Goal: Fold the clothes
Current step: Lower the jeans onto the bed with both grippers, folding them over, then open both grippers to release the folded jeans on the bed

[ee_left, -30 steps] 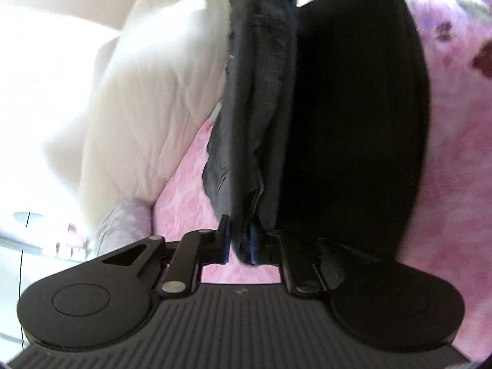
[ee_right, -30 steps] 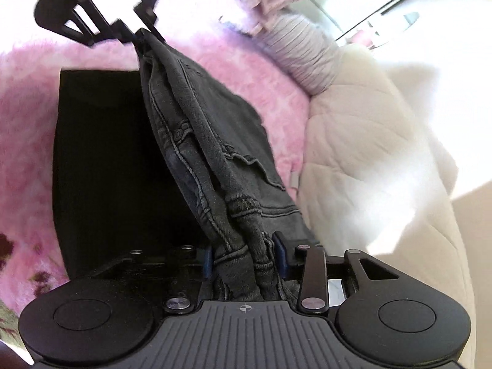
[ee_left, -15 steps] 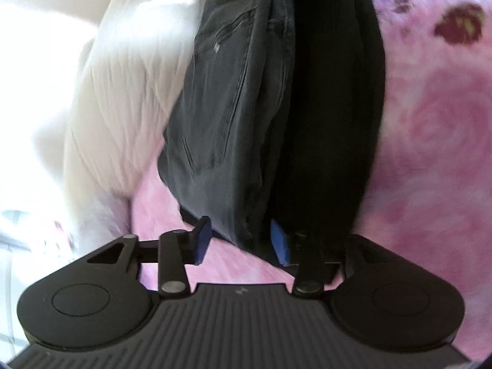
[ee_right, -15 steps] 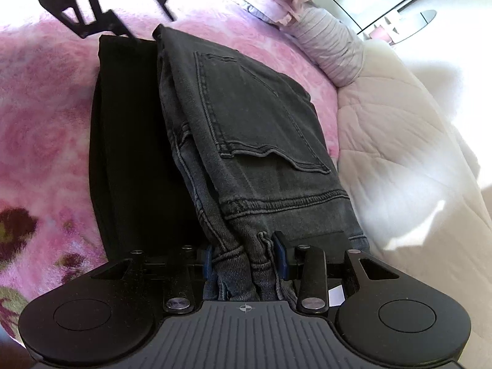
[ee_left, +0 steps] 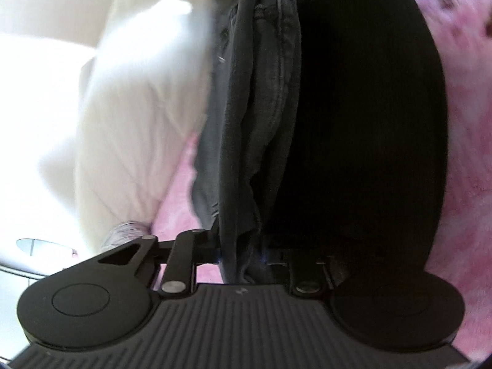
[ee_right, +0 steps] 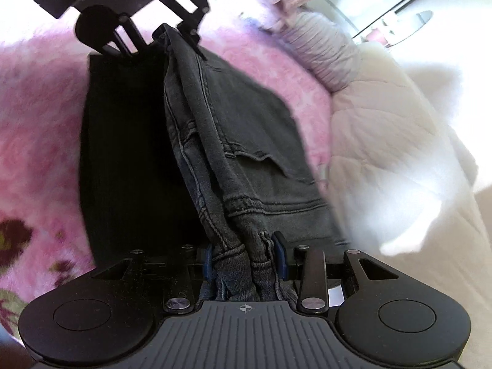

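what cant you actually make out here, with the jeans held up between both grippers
- Left wrist view: the black garment is one dark mass; no folds or seams show.
- Left wrist view: the left gripper fingertips are buried in the jeans.
- Right wrist view: the right gripper pads are mostly covered by bunched denim.
- Both views: motion blur and glare wash out the white quilt.

Folded dark-grey jeans (ee_right: 233,160), hanging taut

Pink fleece blanket (ee_right: 40,129) with dark flowers, spread underneath. White quilt (ee_right: 384,160) bunched along one side. Striped lilac pillow (ee_right: 326,52) beyond it.
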Available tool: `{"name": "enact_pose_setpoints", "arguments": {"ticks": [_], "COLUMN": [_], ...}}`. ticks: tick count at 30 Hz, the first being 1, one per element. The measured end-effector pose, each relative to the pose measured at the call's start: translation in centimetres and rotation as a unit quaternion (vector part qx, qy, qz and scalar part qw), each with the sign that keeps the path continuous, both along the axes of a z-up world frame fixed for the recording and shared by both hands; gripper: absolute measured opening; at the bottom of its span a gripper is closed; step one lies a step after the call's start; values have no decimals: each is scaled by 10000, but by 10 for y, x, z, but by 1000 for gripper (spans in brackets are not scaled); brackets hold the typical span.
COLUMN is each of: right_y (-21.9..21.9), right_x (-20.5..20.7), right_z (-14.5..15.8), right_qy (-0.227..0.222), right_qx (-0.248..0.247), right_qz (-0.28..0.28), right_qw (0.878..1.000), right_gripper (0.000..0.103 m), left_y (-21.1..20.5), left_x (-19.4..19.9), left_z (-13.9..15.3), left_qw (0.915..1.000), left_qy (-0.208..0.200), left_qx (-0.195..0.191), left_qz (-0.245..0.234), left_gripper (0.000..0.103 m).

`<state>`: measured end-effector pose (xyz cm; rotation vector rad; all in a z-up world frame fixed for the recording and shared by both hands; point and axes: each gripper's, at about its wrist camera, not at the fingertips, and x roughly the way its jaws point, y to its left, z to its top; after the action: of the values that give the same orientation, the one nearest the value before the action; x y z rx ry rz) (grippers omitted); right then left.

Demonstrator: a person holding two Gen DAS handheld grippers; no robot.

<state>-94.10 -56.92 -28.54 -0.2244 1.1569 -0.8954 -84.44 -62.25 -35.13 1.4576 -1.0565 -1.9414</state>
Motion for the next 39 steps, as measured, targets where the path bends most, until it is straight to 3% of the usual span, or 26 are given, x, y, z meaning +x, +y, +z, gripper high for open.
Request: {"name": "enact_pose_setpoints", "arguments": {"ticks": [5,12,18,27,31,34,36,39], "right_y": [10,41,47,62,65,65,67,71], "right_x": [-6,5,5,12,13,14,10,3], "right_z": [27,-37,-33,-49,-51,-47,-41,-21], "right_qy": [-144,198,143,566,710,868,866,647], "right_qx": [-228,297,197,68,83,110,221,346], "right_qz": [-117,158,22,215,203,160,-77,-538], "right_qw": [9996,9992,9997,9981,9972,9960,9960,9959], "right_gripper": [35,35,35,37,37,44,50,50], "left_y": [21,50,75,105,116,122,121,96], "left_x": [2,4,5,14,24,44,65,71], "left_z": [1,3,3,-6,5,20,34,53], "left_qw": [9999,9994,9992,9996,9991,9970,9939,9881], "left_qy": [52,124,117,-121,-138,-78,39,463], "left_qx": [85,204,258,140,307,604,847,1056], "left_qz": [99,237,295,216,270,476,708,1018], "left_gripper": [17,17,16,18,22,25,27,27]}}
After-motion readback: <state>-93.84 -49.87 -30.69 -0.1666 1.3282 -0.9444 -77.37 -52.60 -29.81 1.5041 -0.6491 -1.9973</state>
